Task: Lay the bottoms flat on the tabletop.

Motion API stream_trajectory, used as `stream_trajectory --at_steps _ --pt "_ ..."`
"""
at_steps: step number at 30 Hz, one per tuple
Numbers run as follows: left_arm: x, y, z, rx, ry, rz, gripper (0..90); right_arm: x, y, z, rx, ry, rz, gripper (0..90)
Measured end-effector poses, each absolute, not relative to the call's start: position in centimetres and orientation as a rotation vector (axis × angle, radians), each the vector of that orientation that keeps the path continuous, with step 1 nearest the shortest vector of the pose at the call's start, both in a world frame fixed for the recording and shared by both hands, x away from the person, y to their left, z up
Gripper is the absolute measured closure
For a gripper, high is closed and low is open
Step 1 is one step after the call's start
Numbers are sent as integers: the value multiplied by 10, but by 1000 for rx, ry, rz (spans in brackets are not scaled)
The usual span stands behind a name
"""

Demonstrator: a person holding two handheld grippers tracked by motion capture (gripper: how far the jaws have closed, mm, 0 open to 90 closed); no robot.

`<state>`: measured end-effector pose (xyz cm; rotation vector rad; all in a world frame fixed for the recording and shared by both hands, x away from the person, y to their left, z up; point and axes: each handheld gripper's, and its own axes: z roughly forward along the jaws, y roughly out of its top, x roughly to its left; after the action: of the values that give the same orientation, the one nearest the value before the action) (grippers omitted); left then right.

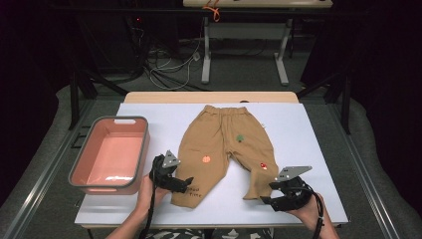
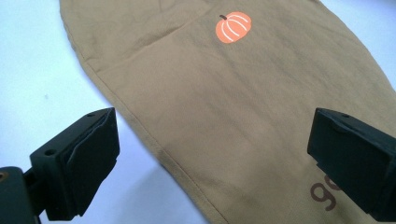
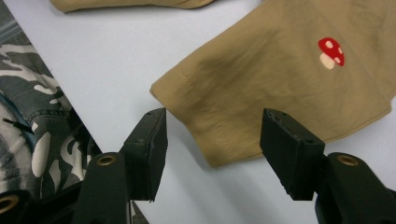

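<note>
Trousers [image 1: 224, 144] lie flat on the worktop [image 1: 308, 134], soft, light, probably floppy, best pinched at each leg hem just ahead of the left hand-held gripper [image 1: 185, 183] and right hand-held gripper [image 1: 268, 193], both open.

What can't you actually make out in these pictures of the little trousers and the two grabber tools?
- Brown lettering on the trousers: in the left gripper view, the frame edge and a jaw of the left gripper cut it off; in the high view it is too small to read.
- Green patch: too small in the high view to identify.
- Underside of the leg hem near the right gripper: hidden by the cloth itself.
</note>
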<state>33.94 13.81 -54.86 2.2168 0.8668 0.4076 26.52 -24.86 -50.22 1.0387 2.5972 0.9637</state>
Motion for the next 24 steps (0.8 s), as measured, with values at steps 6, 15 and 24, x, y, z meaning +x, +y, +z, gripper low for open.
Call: stream_trajectory --at_steps 6,15,24 --pt "340 138 -549 2213 872 408 21 268 -252 -502 1074 2504 994 402" --pt "343 137 -550 2206 886 419 23 295 -266 -520 1260 2320 942 422" --pt "350 136 -548 2195 905 438 32 318 -269 -527 1320 2228 974 436"
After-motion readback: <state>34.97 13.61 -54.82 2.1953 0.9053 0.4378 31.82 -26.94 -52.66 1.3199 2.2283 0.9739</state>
